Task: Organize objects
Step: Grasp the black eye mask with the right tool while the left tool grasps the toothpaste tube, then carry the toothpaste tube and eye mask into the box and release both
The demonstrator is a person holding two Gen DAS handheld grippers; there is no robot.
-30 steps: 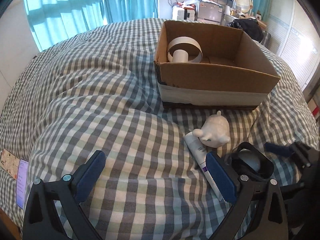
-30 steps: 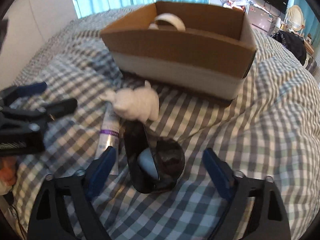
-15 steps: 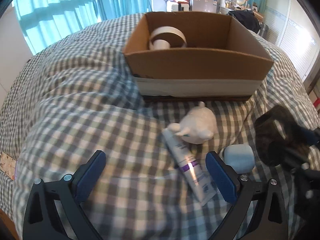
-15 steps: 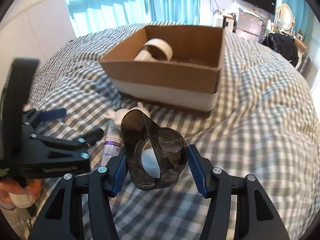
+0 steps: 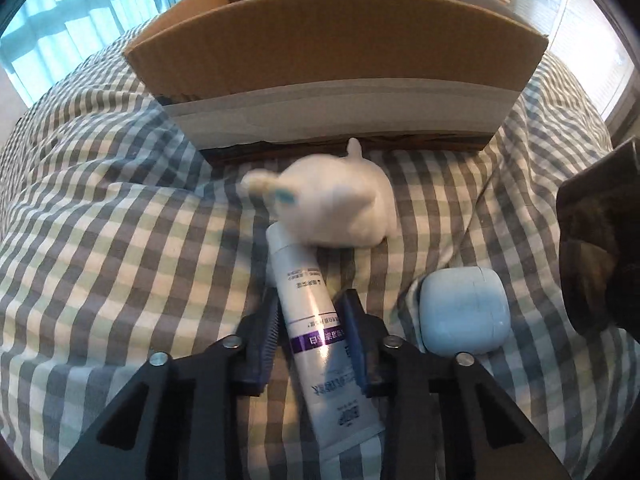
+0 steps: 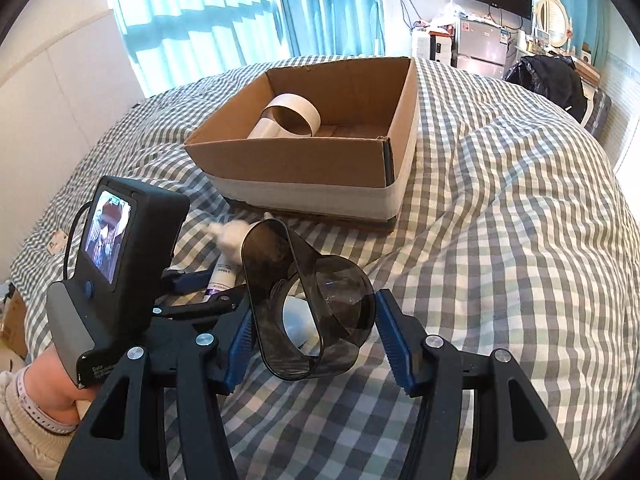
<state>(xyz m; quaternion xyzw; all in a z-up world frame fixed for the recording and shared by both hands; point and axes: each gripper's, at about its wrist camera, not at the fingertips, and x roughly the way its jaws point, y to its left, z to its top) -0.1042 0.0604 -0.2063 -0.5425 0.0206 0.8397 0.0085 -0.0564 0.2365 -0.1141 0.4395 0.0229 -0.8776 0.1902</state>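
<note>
My left gripper is shut on a white tube with a purple band that lies on the checked bedspread. A white plush toy rests on the tube's cap end, blurred. A pale blue case lies just right of the gripper. My right gripper is shut on a dark translucent plastic scoop-shaped cup, held above the bed. A cardboard box stands beyond, with a tape roll inside. The box's front wall fills the left wrist view.
The left hand-held unit with its small screen sits close to the left of my right gripper. The checked bedspread is rumpled. Curtains, a wall and cluttered furniture stand behind the bed.
My left gripper moved forward and down and closed on the tube. My right gripper lifted the dark cup higher and back. The plush toy shifted slightly.
</note>
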